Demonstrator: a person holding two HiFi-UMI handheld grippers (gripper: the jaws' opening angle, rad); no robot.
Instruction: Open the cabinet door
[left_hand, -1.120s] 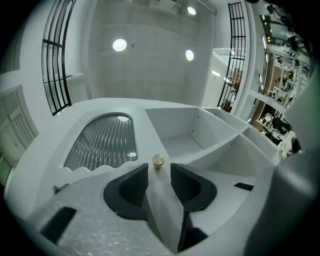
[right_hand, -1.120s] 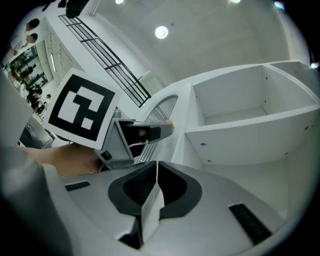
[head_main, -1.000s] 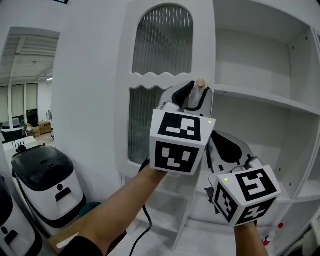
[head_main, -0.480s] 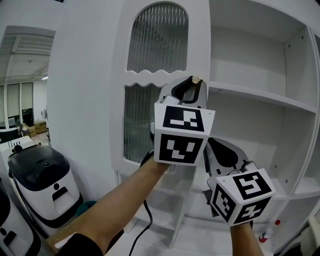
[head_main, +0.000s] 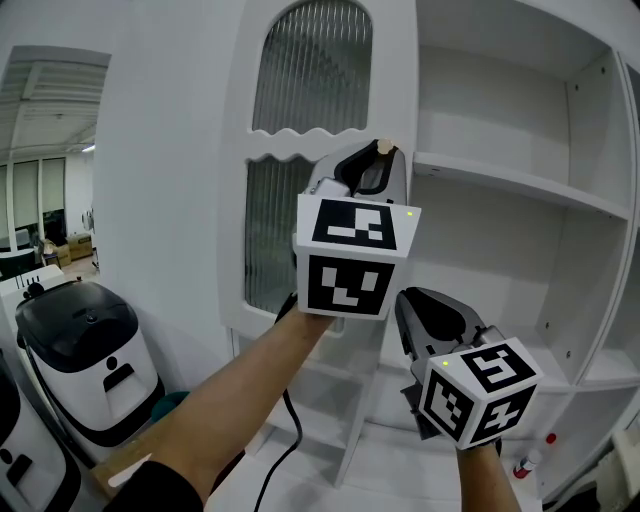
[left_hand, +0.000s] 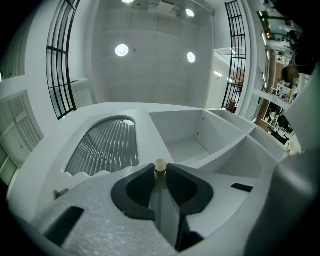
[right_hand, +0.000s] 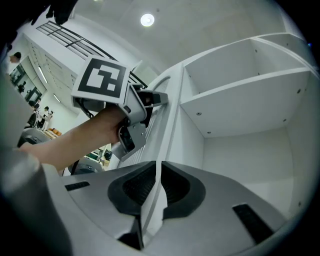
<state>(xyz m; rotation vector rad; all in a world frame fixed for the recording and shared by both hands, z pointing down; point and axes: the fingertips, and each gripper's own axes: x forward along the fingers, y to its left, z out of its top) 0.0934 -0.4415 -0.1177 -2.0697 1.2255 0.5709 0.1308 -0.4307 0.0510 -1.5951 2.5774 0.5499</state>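
Head view, lower left: a white appliance (head_main: 90, 350) with a black lid. Centre: the cabinet door (head_main: 290, 145), white, with an arched ribbed-glass pane above a wavy rail, a second ribbed pane below, and a small pale wooden knob (head_main: 384, 147) near its right edge. The left gripper (left_hand: 160, 171) clamps this knob, its jaws having just been closing on it. Lower right: the right gripper (right_hand: 159, 163), jaws together on nothing, hangs apart from the door. Right: open white shelves (head_main: 520, 180). The grippers' cubes bear square black-and-white markers (head_main: 347, 284).
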